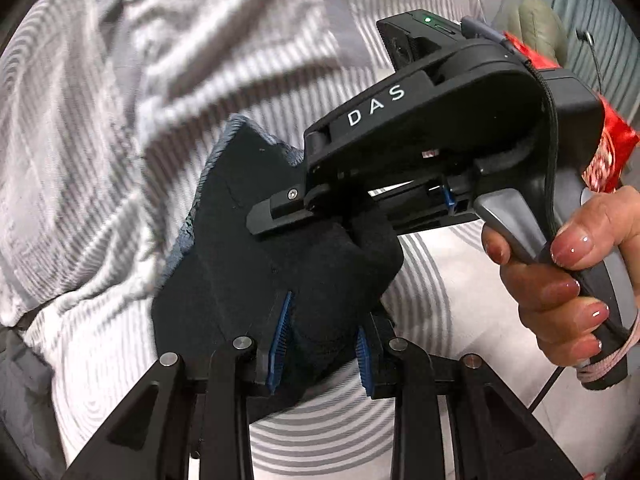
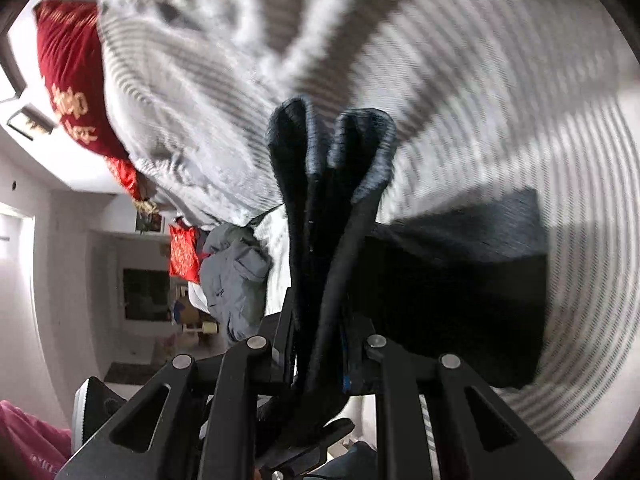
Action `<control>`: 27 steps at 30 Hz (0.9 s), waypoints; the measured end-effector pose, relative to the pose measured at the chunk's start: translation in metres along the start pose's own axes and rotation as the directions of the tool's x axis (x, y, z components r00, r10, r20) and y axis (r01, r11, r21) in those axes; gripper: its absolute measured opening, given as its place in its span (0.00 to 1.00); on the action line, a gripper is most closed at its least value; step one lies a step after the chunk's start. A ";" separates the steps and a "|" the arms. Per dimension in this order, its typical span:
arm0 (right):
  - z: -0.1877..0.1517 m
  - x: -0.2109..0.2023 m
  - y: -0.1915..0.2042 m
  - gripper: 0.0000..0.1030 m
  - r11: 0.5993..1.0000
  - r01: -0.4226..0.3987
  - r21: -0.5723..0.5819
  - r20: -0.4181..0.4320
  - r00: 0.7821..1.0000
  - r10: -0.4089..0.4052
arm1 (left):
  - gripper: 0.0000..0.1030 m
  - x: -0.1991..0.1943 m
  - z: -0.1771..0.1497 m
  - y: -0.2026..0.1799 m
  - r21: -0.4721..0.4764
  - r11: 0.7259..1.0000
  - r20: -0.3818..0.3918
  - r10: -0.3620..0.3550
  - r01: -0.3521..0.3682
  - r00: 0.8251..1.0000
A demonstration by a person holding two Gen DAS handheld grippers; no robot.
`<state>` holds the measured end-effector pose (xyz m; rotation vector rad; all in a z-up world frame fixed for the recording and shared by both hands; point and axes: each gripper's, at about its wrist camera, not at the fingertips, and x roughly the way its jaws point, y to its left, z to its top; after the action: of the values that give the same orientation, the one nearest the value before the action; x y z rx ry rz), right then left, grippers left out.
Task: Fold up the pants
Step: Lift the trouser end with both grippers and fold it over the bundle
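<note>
Black linkage arms fill the bottom of the left wrist view, and between them the left gripper (image 1: 320, 354) has its blue-padded fingers (image 1: 280, 344) closed most of the way on a bunched fold of the dark pants (image 1: 240, 248), which rise up and away from the camera. Beyond it the right gripper (image 1: 276, 216), marked DAS, is seen side-on, its fingers pinched tight on the same fabric close by; a hand (image 1: 560, 288) with polished nails squeezes its handle. Grey-and-white striped bedding (image 1: 120, 120) lies behind. Right wrist view: the right gripper (image 2: 316, 356) is nearly closed on several doubled layers of the pants (image 2: 320, 208), whose folded edges stand up in two loops; a further dark panel (image 2: 460, 280) spreads to the right over the bedding (image 2: 500, 100). At left sit a red pillow (image 2: 68, 72) and a grey jacket (image 2: 236, 276).
</note>
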<state>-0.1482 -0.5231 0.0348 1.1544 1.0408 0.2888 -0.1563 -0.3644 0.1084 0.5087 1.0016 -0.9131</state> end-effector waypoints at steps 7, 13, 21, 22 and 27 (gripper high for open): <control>-0.004 0.009 -0.058 0.18 0.998 -0.019 0.068 0.008 1.000 0.018 | 0.29 0.044 -0.009 -0.023 0.032 0.999 -0.064 0.023 -0.021 0.998; -0.010 0.025 -0.102 0.18 0.993 -0.033 0.110 0.005 0.999 0.033 | 0.29 0.075 -0.018 -0.025 0.039 0.999 -0.104 0.040 -0.036 0.994; -0.008 0.034 -0.117 0.23 0.989 -0.008 0.150 -0.002 1.000 0.008 | 0.54 0.082 -0.026 -0.026 0.018 0.999 -0.149 0.040 -0.037 0.988; -0.007 0.034 -0.116 0.23 0.989 0.000 0.145 -0.004 1.000 0.000 | 0.54 0.080 -0.027 -0.024 0.022 0.999 -0.154 0.043 -0.040 0.987; 0.001 0.044 -0.093 0.20 0.995 0.014 0.096 -0.008 1.000 -0.014 | 0.54 0.060 -0.035 -0.015 0.016 0.997 -0.155 0.072 -0.070 0.985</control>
<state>-0.1524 -0.5343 -0.0669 1.2330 1.0785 0.2340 -0.1721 -0.3719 0.0396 0.6277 1.1131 -0.8249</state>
